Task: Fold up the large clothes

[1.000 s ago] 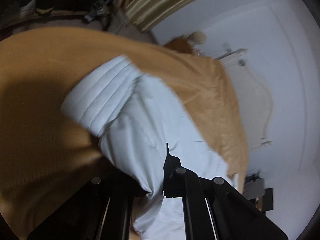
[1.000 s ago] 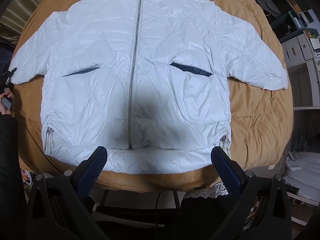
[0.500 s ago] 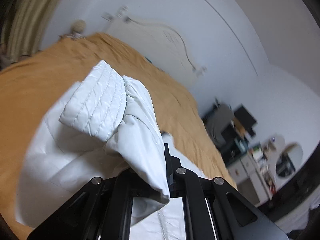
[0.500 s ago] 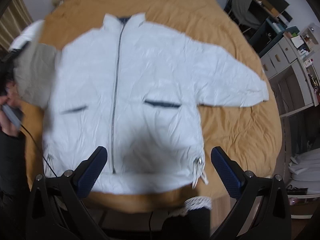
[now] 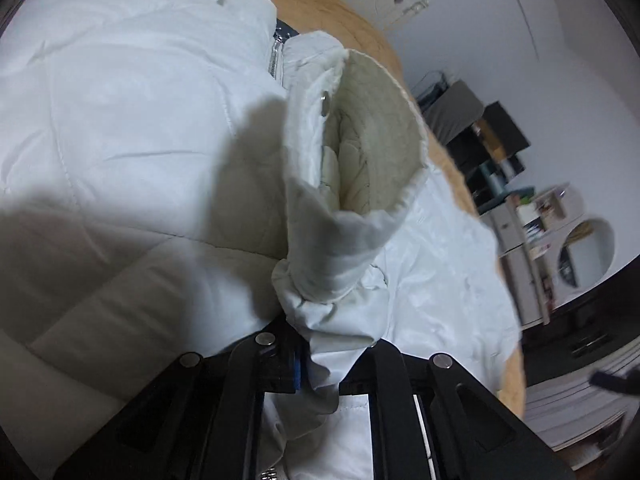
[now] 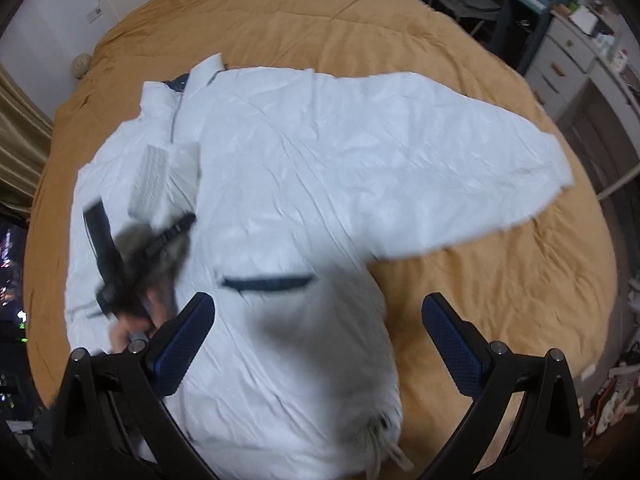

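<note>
**Sleeve may slip out before it lies flat**

A bed (image 6: 400, 28) under a mustard cover carries the white puffer jacket (image 6: 320, 184), spread front-up, its far sleeve (image 6: 480, 168) stretched toward the drawers. The left hand-held gripper (image 5: 320, 364) pinches the near sleeve's cuff (image 5: 360, 184) over the jacket's chest, yet its jaws are opening with the fabric between them; released from up there, the springy padding could unfold or land crooked across the zipper (image 5: 275, 58). The right hand-held gripper (image 6: 316, 344) hovers spread wide and empty above the hem, too far to steady anything.
</note>
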Demonstrator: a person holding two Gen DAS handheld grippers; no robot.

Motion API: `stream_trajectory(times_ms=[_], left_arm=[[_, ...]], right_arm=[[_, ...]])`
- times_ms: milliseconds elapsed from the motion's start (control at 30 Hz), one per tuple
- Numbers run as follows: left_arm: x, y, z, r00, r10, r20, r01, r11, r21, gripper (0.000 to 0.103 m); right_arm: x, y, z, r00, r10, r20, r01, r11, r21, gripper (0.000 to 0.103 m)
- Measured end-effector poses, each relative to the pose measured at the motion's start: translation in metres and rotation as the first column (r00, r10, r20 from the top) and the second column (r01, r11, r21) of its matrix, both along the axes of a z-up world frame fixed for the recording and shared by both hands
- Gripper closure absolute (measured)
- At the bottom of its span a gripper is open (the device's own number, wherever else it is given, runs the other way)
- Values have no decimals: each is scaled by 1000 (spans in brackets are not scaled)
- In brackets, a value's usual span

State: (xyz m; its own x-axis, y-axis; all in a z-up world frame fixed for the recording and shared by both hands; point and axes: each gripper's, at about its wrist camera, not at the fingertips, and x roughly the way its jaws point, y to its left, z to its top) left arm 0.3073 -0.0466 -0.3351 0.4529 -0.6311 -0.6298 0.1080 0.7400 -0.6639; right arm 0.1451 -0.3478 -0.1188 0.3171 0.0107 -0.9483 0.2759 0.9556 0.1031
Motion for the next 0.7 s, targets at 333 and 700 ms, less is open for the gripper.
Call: stream_trajectory(times_ms=[333,700], left_arm=[[-8,-17,-6,1000,-4,4,4,1000,-15,94],[-34,14,16,998,-26,-52,22,997,-73,90]], right_arm=[[181,147,-34,946,303,-114,-295,952,79,2],[208,166,-105,901,299,-314,-296,953,60,99]])
